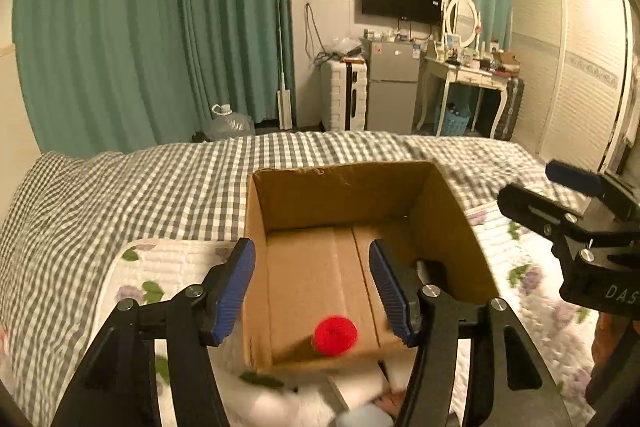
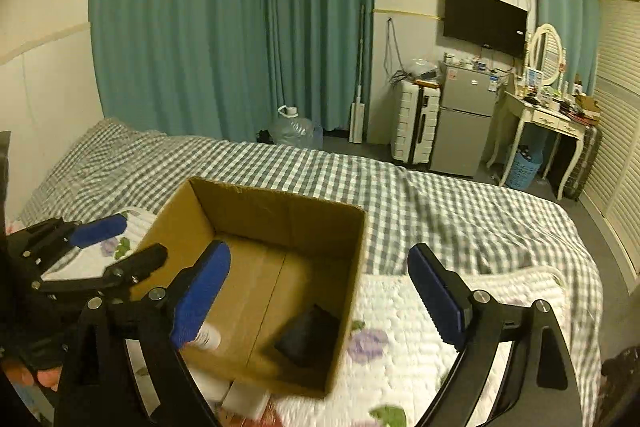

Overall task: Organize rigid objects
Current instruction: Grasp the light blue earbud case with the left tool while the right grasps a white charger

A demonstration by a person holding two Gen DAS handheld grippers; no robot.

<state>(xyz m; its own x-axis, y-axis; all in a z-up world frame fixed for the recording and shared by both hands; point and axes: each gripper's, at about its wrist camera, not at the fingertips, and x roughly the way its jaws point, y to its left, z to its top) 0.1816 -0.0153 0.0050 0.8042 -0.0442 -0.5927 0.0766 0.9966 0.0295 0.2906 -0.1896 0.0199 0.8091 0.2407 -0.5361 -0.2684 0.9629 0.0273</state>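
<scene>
An open cardboard box (image 1: 456, 227) stands on the bed; it also shows in the right wrist view (image 2: 280, 209). Inside it, a bottle with a red cap (image 1: 335, 334) lies near the front wall, and its white body shows in the right wrist view (image 2: 208, 338). A dark object (image 2: 308, 333) lies in the box's right corner. My left gripper (image 1: 314, 293) is open and empty over the box's near left side. My right gripper (image 2: 320, 291) is open and empty, astride the box's right wall. The right gripper also shows in the left wrist view (image 1: 576, 203).
The bed has a grey checked cover (image 2: 460, 211) and a floral quilt (image 2: 400, 347). White and blurred items (image 1: 360, 403) lie in front of the box. Beyond the bed are a water jug (image 2: 292, 127), a suitcase (image 2: 416, 123), a fridge (image 2: 464, 119) and a dressing table (image 2: 548, 115).
</scene>
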